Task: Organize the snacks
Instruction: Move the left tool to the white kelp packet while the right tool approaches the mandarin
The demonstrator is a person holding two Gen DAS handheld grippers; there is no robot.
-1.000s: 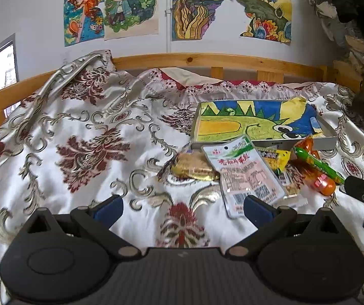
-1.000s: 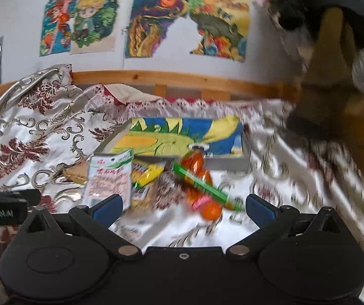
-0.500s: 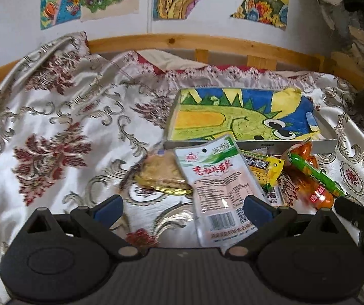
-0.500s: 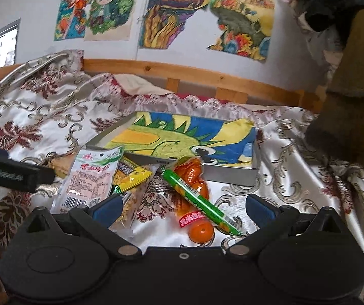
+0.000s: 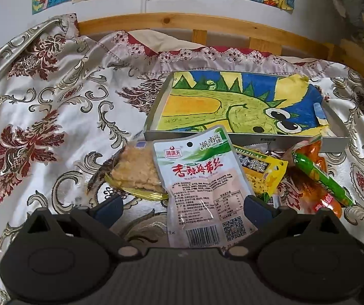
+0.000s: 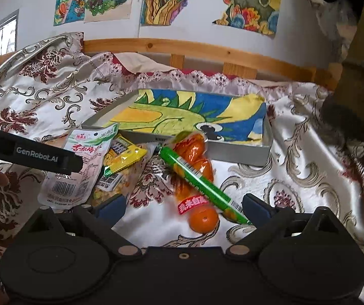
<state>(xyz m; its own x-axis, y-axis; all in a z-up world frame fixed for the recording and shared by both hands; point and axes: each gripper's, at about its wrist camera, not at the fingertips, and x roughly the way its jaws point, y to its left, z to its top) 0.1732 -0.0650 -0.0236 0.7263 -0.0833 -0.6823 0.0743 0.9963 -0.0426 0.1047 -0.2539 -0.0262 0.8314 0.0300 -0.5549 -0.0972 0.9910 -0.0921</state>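
Observation:
A pile of snacks lies on the bedspread in front of a shallow grey tray (image 5: 245,137) (image 6: 238,152) lined with a dinosaur drawing. In the left wrist view, a white-green seaweed packet (image 5: 202,185) lies between the open fingers of my left gripper (image 5: 182,207), over a beige cake (image 5: 136,172) and a yellow packet (image 5: 263,170). In the right wrist view, my open right gripper (image 6: 184,207) frames a green sausage stick (image 6: 199,183) lying across an orange bag (image 6: 194,175). The seaweed packet (image 6: 80,162) and yellow packet (image 6: 123,162) lie to its left.
The floral bedspread (image 5: 42,127) covers the bed up to a wooden rail (image 5: 207,25) and a wall with drawings. The left gripper's body (image 6: 29,152) crosses the right wrist view at left. Dark clothing (image 6: 360,50) hangs at right.
Both grippers have moved forward and lower toward the snack pile; the seaweed packet now lies between the left fingers and the green stick between the right fingers.

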